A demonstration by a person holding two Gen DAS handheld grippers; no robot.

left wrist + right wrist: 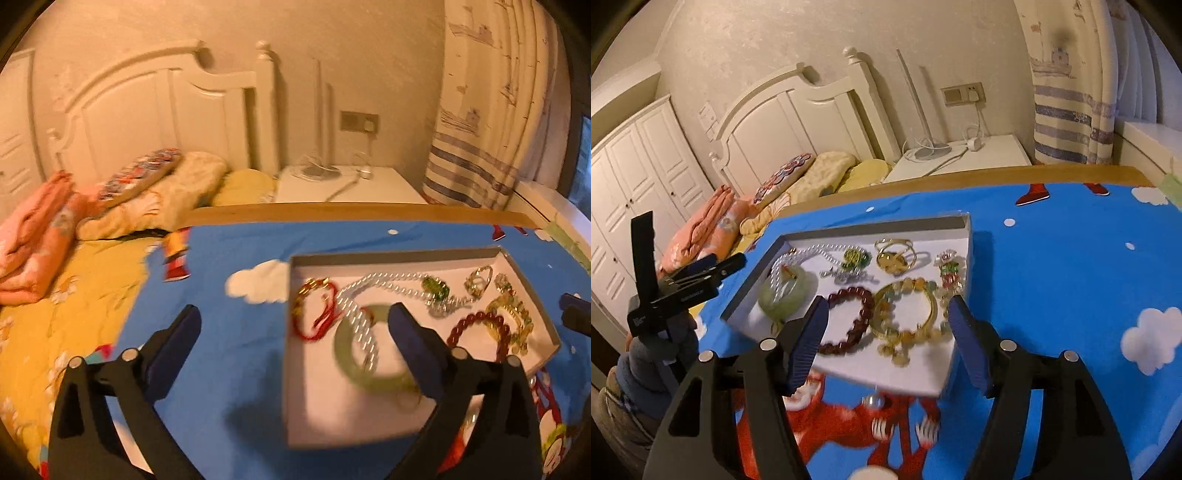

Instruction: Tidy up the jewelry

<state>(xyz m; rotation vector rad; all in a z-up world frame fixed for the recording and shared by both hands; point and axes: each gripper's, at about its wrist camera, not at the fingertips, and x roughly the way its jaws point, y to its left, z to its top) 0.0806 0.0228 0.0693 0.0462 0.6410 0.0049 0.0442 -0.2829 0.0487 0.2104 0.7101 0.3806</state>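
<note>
Both the left gripper and right gripper spread their fingers wide, holding nothing, above the jewelry tray at 12 o'clock.

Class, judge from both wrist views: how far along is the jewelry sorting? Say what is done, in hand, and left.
Done: the pieces lie together in the white tray.
In hand: nothing; the left gripper and right gripper are both open above it.
Left: the pearl necklace still drapes over the green bangle, and the red bead bracelet touches the yellow bead bracelet.
</note>
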